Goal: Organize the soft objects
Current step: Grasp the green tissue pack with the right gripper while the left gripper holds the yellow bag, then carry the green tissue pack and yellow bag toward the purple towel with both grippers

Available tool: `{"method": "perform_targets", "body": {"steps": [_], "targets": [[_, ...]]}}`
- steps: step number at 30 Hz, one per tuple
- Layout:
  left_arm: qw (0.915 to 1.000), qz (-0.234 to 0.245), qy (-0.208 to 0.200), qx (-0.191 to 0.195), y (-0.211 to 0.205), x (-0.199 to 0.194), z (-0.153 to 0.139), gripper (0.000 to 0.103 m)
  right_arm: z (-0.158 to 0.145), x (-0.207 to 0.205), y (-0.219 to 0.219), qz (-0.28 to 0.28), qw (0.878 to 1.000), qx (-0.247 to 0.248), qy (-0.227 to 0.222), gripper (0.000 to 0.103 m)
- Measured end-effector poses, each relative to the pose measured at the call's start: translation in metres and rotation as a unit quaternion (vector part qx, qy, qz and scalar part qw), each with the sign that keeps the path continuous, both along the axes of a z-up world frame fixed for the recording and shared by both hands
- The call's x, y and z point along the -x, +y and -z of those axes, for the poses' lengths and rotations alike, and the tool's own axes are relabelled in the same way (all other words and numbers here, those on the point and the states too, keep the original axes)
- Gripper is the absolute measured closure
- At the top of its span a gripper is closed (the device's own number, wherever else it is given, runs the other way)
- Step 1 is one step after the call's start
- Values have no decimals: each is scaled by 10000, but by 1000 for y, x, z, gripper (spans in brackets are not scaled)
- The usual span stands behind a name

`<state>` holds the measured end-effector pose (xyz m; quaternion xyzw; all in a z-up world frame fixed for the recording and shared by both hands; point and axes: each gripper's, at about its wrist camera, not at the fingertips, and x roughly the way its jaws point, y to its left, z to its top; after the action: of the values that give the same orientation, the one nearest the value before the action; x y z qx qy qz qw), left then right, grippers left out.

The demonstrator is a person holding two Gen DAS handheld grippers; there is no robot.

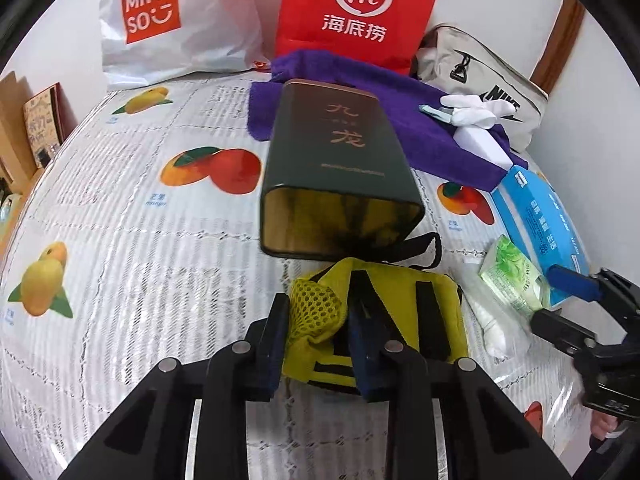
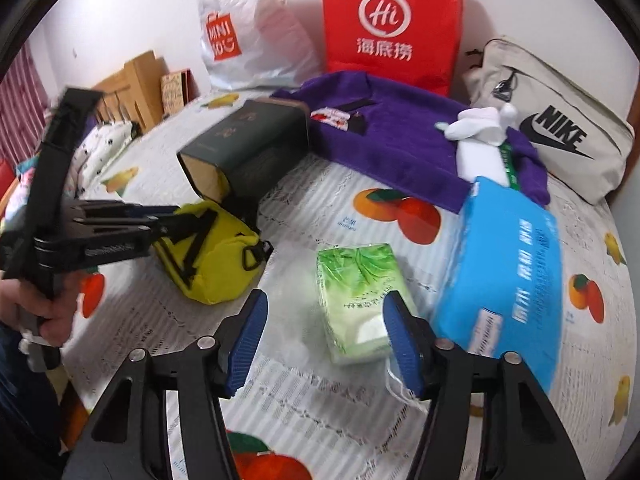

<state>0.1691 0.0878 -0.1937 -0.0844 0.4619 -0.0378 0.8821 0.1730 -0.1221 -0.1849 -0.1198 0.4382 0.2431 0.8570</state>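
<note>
A yellow pouch (image 1: 400,320) with black straps and a mesh side lies on the fruit-print cloth (image 1: 140,260). My left gripper (image 1: 318,344) is shut on its mesh end; in the right wrist view, the left gripper (image 2: 172,216) sits on the pouch (image 2: 216,264) from the left. A green tissue pack (image 2: 356,296) lies between the fingers of my right gripper (image 2: 326,300). The right gripper is open: its right pad is close to the pack's edge and its left pad stands well clear. In the left wrist view, the right gripper (image 1: 552,296) hovers at the green pack (image 1: 512,276).
A dark green tin (image 1: 340,168) lies on its side behind the pouch. Further back are a purple towel (image 2: 400,140) with white gloves (image 2: 480,124), a blue tissue box (image 2: 508,280), a Nike bag (image 2: 560,132), a red paper bag (image 2: 388,16) and a white Miniso bag (image 2: 248,28).
</note>
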Motion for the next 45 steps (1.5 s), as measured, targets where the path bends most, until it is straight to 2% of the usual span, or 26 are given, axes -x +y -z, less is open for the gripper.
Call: {"method": "perform_targets", "body": {"steps": [4, 7, 9, 11, 17, 21, 41, 45], "targets": [[9999, -10, 4, 151, 4, 2, 2, 76, 11, -5, 11, -32, 9993, 366, -22, 61], [9998, 4, -2, 223, 4, 2, 3, 76, 18, -8, 18, -56, 9976, 660, -179, 69], [9997, 30, -8, 253, 4, 2, 3, 76, 22, -9, 21, -91, 9961, 823, -313, 70], [9996, 50, -12, 289, 4, 3, 3, 76, 23, -8, 25, -115, 9934, 1039, -479, 78], [9991, 60, -34, 415, 6, 5, 3, 76, 7, -9, 18, -64, 9972, 624, -395, 90], [9989, 84, -151, 426, 6, 11, -2, 77, -4, -6, 11, 13, 9989, 309, -346, 92], [9977, -25, -500, 463, 1, 37, -46, 78, -38, 9, -7, 95, 9984, -424, -370, 93], [9978, -55, -559, 362, -3, 40, -58, 78, -46, 8, -13, 125, 9978, -507, -412, 93]]}}
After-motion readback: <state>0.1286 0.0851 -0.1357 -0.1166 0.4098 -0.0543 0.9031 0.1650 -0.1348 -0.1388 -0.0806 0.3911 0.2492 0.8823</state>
